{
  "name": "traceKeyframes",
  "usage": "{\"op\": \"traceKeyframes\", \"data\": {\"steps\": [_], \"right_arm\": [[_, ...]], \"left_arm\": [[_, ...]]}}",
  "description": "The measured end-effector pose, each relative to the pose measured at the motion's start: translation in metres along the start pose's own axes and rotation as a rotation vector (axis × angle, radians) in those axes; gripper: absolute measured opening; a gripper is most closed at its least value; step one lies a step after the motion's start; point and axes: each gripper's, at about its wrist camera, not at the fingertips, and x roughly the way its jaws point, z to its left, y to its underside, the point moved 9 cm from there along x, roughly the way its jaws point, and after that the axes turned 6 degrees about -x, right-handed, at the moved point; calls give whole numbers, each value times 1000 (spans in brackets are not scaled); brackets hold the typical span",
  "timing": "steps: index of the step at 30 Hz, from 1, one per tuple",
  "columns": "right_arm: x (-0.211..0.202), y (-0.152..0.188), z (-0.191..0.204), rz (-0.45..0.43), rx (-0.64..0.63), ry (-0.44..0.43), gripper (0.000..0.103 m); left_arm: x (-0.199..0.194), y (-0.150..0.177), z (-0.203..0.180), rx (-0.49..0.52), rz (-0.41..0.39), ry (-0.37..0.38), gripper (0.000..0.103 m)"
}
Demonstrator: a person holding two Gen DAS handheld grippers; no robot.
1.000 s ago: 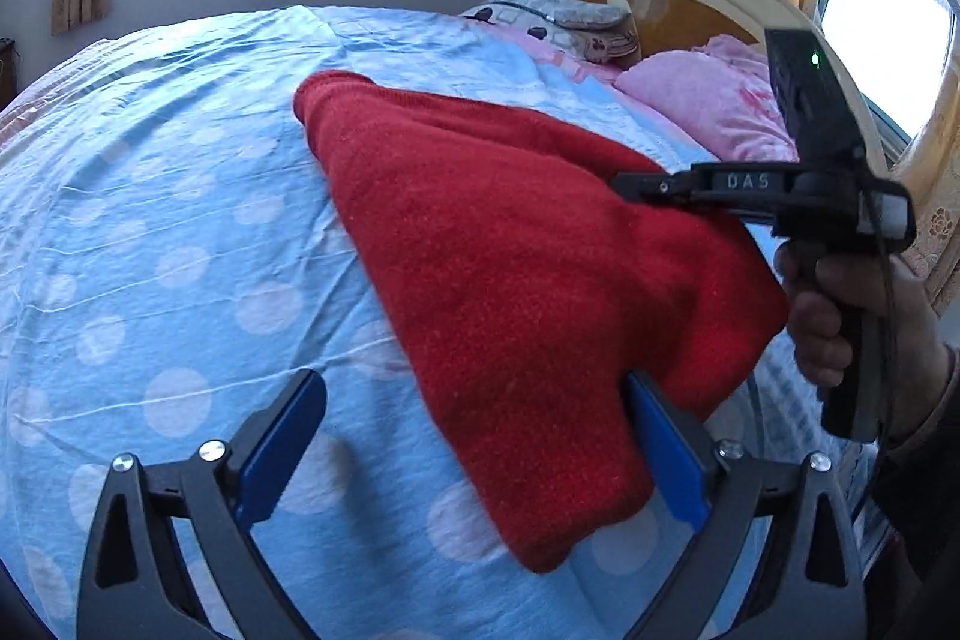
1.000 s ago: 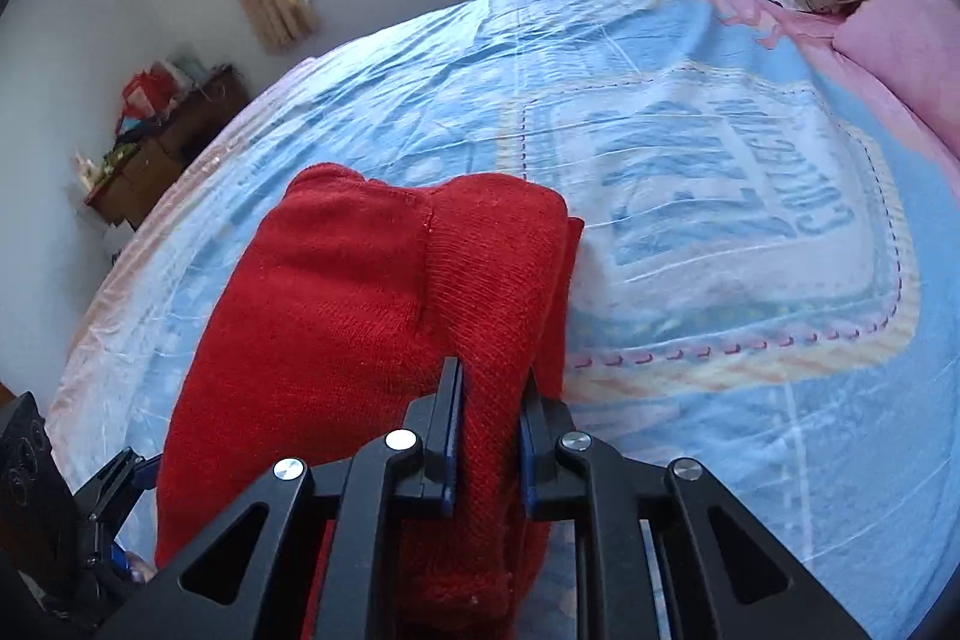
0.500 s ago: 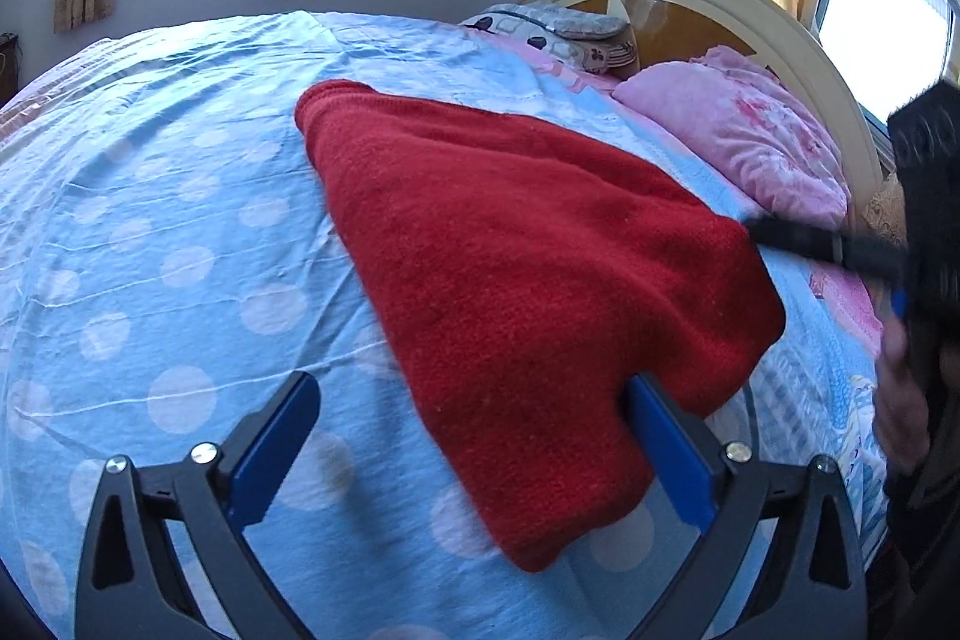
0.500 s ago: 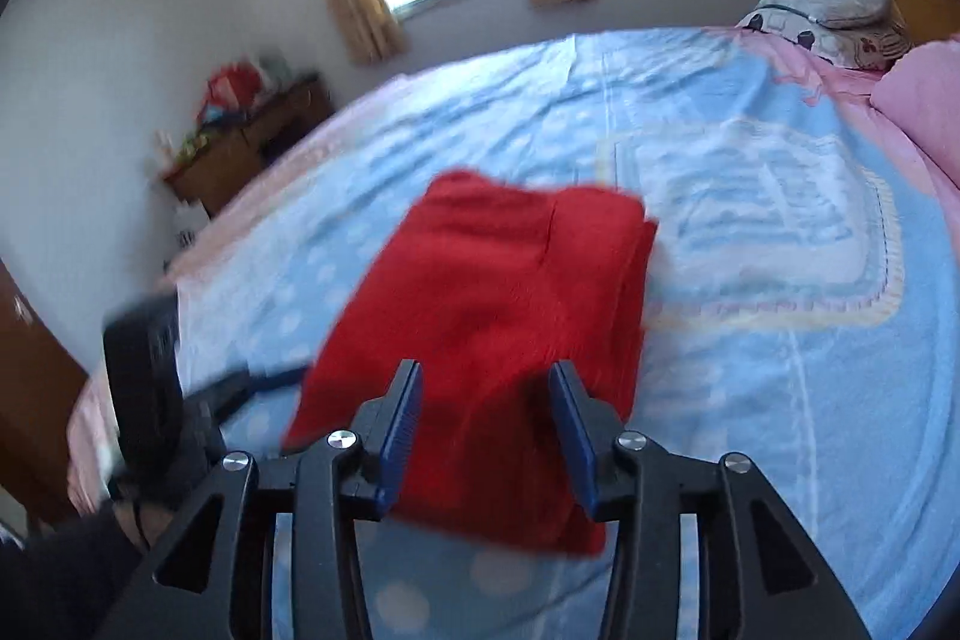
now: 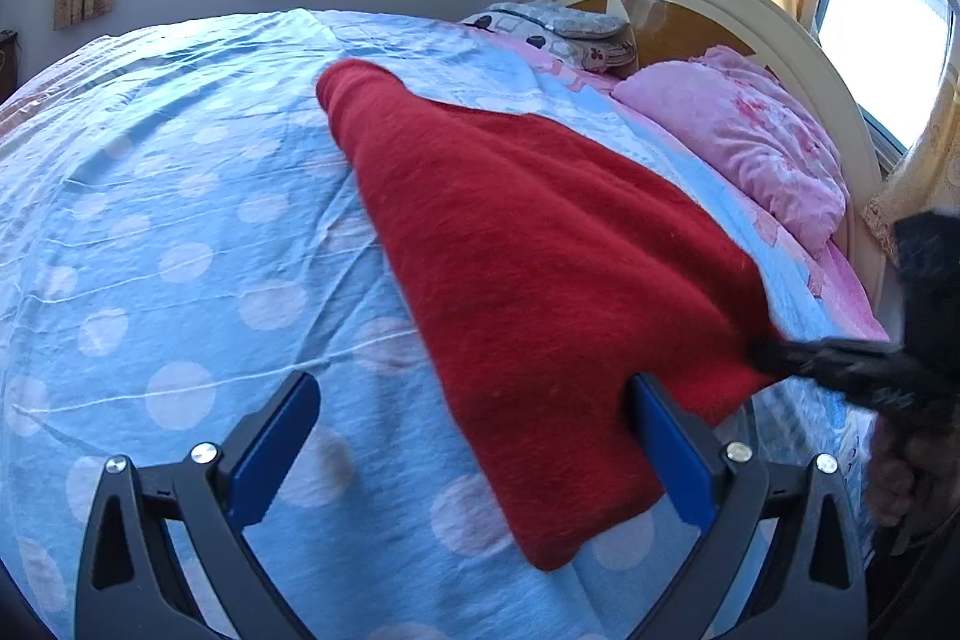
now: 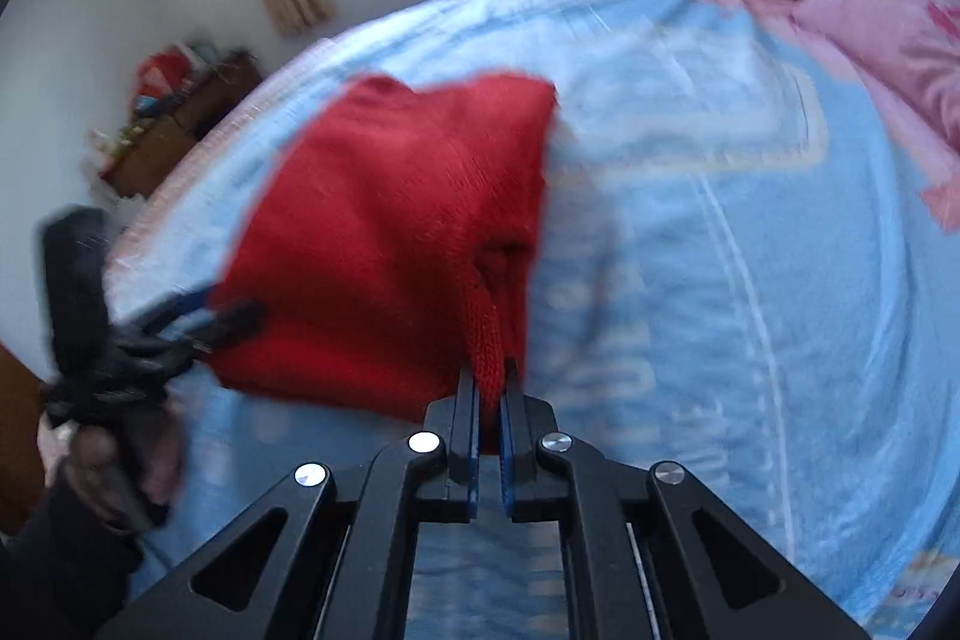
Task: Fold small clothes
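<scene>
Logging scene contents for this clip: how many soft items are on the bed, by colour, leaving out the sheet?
Red: 1, knitted garment
Pink: 1, pillow
Grey patterned: 1, pillow
Total: 3

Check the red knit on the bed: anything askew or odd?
Slightly. The red knit lies folded on the blue sheet, tapering unevenly, with one corner edge pinched up in the right gripper. The left gripper is open beside it. No damage visible.
</scene>
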Motion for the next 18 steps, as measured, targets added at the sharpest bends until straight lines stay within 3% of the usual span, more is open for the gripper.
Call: {"op": "traceKeyframes", "data": {"steps": [6,8,9,11,12,16,18], "right_arm": [[-5,-8,3,-4,-10,5,8],[-15,-16,1,-38,-17,38,25],[-24,-22,0,-75,-28,74,40],[-45,-40,4,-177,-69,161,43],[-51,-50,11,-213,-96,161,43],[-36,-74,60,-217,-193,-4,43],[-17,-79,75,-185,-233,-42,43]], "left_arm": [[-9,-4,3,-14,-50,-4,103],[-8,-5,4,-25,-47,-5,103],[-6,-5,5,-28,-41,-8,103],[-3,-4,3,-21,-32,-6,103],[-3,-4,2,-15,-31,-8,103],[-15,-12,2,-22,-82,-11,103],[-24,-21,7,-57,-133,-9,103]]}}
